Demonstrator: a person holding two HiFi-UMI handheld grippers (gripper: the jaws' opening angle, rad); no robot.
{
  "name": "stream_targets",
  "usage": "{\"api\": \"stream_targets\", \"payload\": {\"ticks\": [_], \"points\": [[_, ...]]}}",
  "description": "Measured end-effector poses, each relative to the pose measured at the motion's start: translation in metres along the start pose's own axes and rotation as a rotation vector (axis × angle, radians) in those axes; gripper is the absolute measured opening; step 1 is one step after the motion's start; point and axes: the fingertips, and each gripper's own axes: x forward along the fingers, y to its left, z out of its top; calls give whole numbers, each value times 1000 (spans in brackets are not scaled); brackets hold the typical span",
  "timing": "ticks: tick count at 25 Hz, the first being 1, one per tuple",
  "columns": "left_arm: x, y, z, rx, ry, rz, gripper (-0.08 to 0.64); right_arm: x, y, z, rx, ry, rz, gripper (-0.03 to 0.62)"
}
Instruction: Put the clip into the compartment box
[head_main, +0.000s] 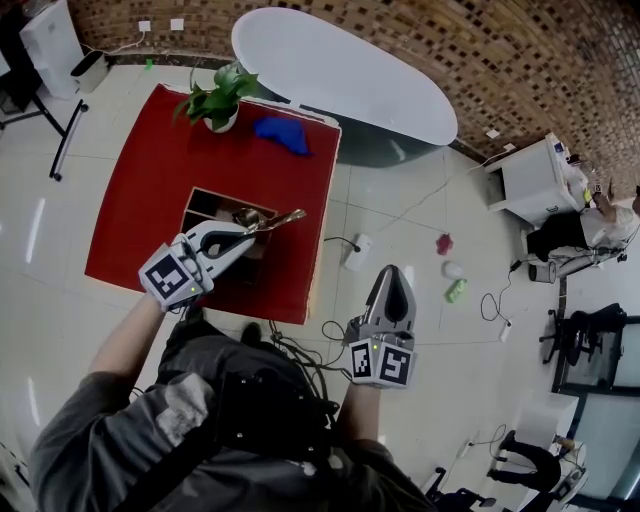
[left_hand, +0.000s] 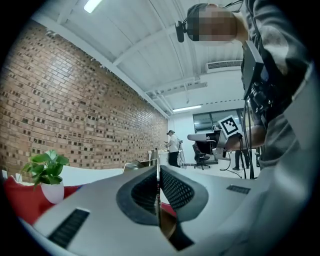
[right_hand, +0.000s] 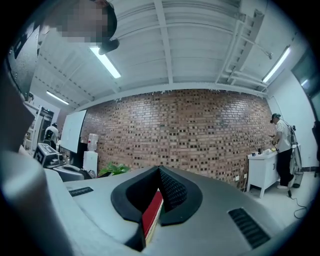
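A dark wooden compartment box (head_main: 203, 203) sits on the red table (head_main: 150, 190), near its front edge. My left gripper (head_main: 252, 232) hovers over the box's right side, pointing right, shut on a thin brass-coloured clip (head_main: 285, 217) that juts out beyond its tips. In the left gripper view the jaws (left_hand: 159, 167) meet with only a sliver between them. My right gripper (head_main: 390, 272) hangs over the white floor to the right of the table, pointing away from me. Its tips (right_hand: 160, 169) are shut with nothing held; the red table shows through the slit lower down.
A potted plant (head_main: 218, 100) and a blue cloth (head_main: 283, 134) stand at the table's far side. A white oval table (head_main: 340, 70) lies beyond. Small pink (head_main: 444, 243), white and green (head_main: 456, 290) objects and cables litter the floor on the right, near a white cabinet (head_main: 535, 180).
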Motion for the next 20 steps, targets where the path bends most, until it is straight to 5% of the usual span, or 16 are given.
{"api": "stream_targets", "payload": {"ticks": [8,16,20], "points": [[26,-8,-45,116,126,-70,28,7,-10,-18,11,40,-4,11],[13,8,-58,51,129,5,39,14,3,-16,13,44,-10,11],[7,5,-63,46,145,-31,118,16,16,-15,15,42,-17,11]]}}
